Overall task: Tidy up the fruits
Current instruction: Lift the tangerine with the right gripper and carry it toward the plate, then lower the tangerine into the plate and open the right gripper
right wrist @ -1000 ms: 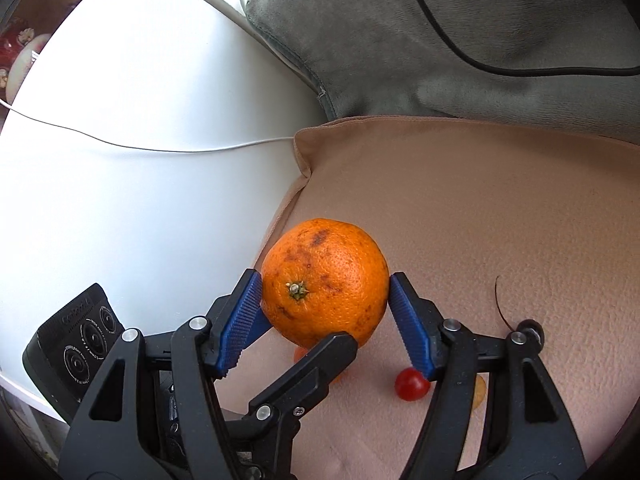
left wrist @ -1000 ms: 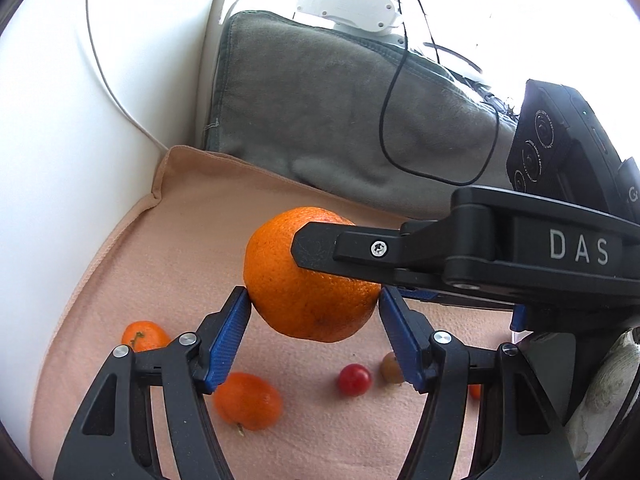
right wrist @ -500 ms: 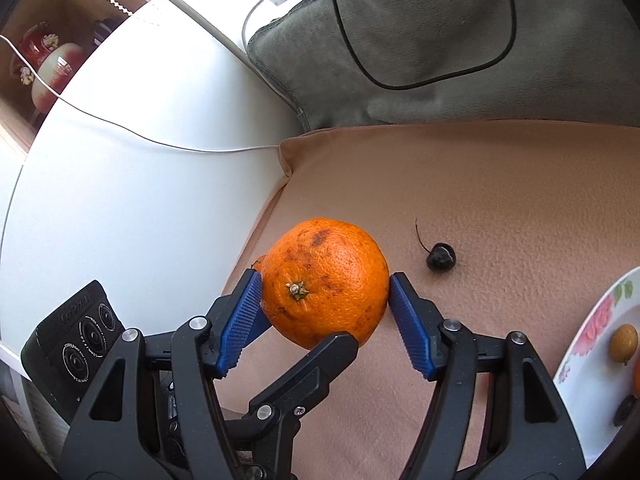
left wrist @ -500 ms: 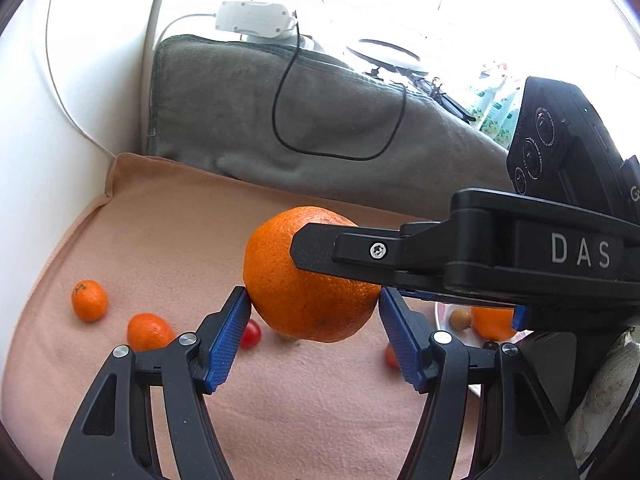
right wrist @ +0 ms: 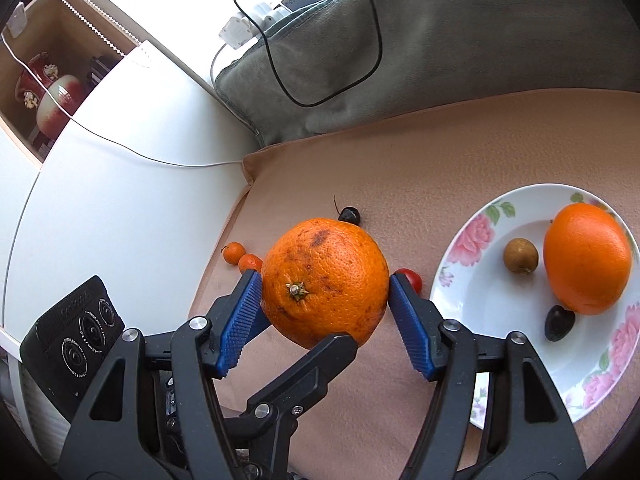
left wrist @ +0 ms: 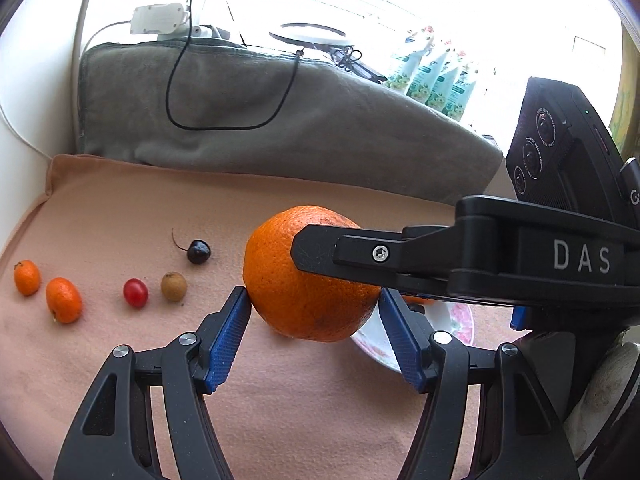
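Both grippers are clamped on one large orange [right wrist: 325,282], which hangs in the air above the peach cloth [left wrist: 120,208]. The right gripper [right wrist: 325,304] presses its blue pads [right wrist: 243,312] on the orange's two sides, the stem end facing the right wrist camera. The left gripper [left wrist: 314,320] also has its ribbed fingers [left wrist: 228,338] against the fruit, while one black finger of the right gripper crosses in front of it in the left wrist view. A two-gripper hold probably suits a fruit this wide and round (a single pinch might let it roll out). To the right of the right gripper's fingers lies the flowered plate [right wrist: 472,236], carrying another orange [right wrist: 586,258], a small brown fruit [right wrist: 520,256] and a dark one [right wrist: 559,323], so the plate looks like the collecting place. To the left of the left gripper's fingers, loose on the cloth, are a dark cherry [left wrist: 198,251], a brown fruit [left wrist: 173,286], a cherry tomato [left wrist: 135,292] and two kumquats [left wrist: 63,299].
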`<state>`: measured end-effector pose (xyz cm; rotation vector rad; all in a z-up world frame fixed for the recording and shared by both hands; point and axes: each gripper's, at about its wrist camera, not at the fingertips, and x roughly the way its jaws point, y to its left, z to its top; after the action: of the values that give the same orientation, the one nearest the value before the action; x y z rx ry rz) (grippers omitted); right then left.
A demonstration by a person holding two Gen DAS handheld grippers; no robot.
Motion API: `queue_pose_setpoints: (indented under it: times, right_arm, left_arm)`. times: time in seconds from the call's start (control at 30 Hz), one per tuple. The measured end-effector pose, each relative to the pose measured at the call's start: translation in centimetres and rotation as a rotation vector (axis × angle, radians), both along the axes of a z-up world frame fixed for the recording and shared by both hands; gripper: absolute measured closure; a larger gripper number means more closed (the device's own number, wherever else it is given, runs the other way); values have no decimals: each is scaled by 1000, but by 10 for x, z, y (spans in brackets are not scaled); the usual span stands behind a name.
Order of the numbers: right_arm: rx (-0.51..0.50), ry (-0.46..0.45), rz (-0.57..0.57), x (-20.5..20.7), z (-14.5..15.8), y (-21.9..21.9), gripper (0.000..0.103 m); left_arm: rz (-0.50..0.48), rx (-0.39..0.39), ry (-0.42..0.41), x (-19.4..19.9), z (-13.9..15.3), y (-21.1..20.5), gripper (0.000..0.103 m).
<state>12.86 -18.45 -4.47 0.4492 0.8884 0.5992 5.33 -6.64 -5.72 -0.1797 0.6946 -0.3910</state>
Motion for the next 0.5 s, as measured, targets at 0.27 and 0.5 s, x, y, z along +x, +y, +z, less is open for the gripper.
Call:
queue_pose_setpoints:
  times: [0.27, 0.5]
  right_arm:
    - [-26, 1, -57, -20, -5, -33, 35]
    - [-16, 34, -92, -27, -16, -58, 35]
  left_arm:
    - [-64, -18, 21, -4, -4, -26, 37]
    - [-117, 0, 40, -7, -7, -46, 37]
